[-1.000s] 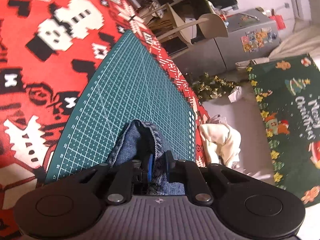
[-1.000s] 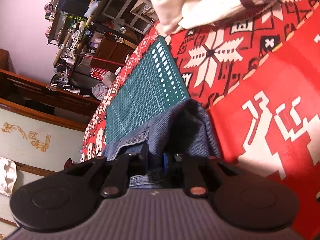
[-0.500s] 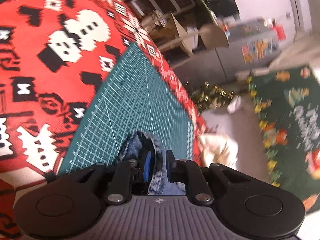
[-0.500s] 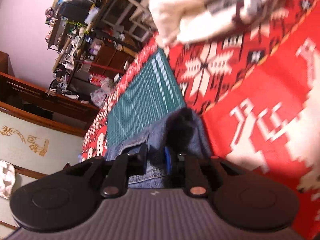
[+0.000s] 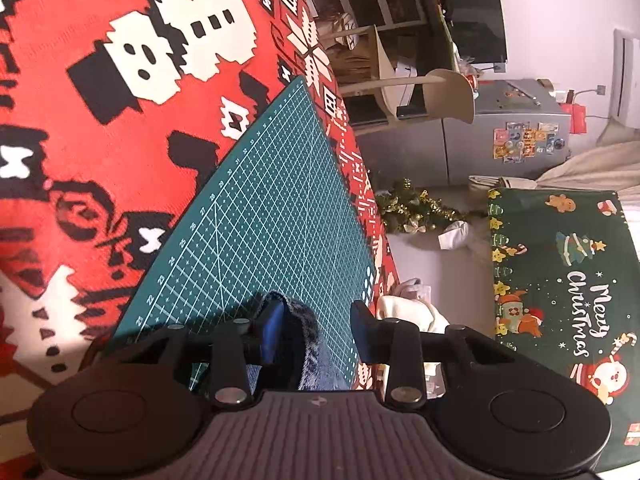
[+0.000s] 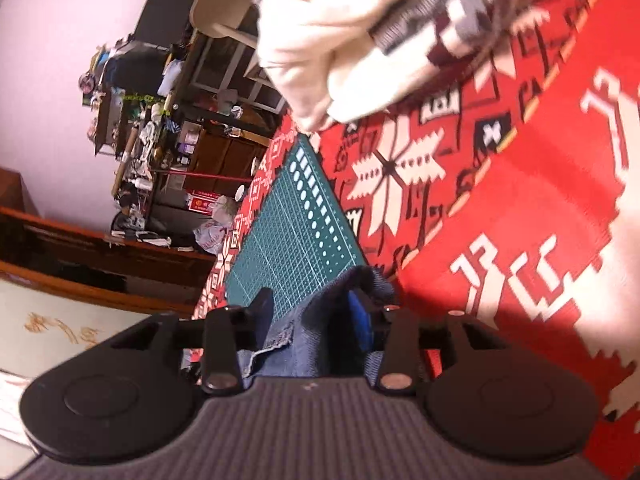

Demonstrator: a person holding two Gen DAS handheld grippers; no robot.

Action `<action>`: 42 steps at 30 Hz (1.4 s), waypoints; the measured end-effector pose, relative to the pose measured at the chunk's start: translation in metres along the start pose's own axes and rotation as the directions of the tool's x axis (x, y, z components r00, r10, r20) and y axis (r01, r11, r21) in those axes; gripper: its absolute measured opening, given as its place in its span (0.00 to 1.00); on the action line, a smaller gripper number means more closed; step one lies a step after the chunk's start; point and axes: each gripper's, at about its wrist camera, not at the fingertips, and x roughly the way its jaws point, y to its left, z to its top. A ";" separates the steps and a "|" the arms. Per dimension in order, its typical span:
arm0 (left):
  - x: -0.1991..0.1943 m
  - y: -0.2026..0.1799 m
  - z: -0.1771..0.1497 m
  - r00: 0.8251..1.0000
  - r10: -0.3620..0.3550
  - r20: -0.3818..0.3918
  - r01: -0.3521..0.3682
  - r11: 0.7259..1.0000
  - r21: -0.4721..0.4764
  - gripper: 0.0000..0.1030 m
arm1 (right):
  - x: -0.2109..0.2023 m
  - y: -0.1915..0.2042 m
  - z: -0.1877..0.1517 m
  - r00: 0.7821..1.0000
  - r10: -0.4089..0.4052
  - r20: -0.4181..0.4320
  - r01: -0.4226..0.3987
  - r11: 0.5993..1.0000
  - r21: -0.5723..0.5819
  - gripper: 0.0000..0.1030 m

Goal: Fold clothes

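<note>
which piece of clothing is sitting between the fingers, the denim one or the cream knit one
The blue denim garment, lying between the open fingers of the right gripper over the green mat. The cream knit sweater sits farther off on the red cloth.

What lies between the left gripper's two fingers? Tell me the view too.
A fold of denim garment sits between the left gripper's open fingers, against the blue-padded one; green cutting mat fills the remaining gap. Left wrist view.

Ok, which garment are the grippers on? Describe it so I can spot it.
Find the green cutting mat on the red Christmas tablecloth. At its near edge lies the blue denim garment. Unlike the cream sweater beyond, it is dark blue.
</note>
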 end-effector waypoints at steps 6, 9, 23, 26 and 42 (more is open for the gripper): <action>-0.003 0.000 0.002 0.999 -0.009 -0.053 0.006 0.998 -0.059 0.35 | 0.015 0.002 0.003 1.000 0.005 -0.016 -0.005 1.000 0.008 0.47; 0.001 -0.003 0.001 0.998 -0.004 -0.067 0.001 0.999 -0.050 0.34 | 0.016 0.001 0.003 1.000 0.006 -0.021 -0.006 1.000 0.010 0.47; 0.006 -0.016 -0.018 0.985 0.124 0.118 -0.144 0.974 0.178 0.08 | 0.029 0.000 0.002 0.998 -0.066 0.024 0.066 0.998 -0.012 0.16; 0.007 -0.027 -0.024 0.972 0.162 0.168 -0.204 0.940 0.272 0.05 | 0.032 0.003 0.001 0.995 -0.087 0.042 0.089 0.995 -0.042 0.09; 0.000 -0.049 -0.029 0.947 0.216 0.239 -0.301 0.858 0.417 0.09 | -0.002 0.019 0.001 0.972 -0.170 0.163 0.200 0.962 -0.185 0.00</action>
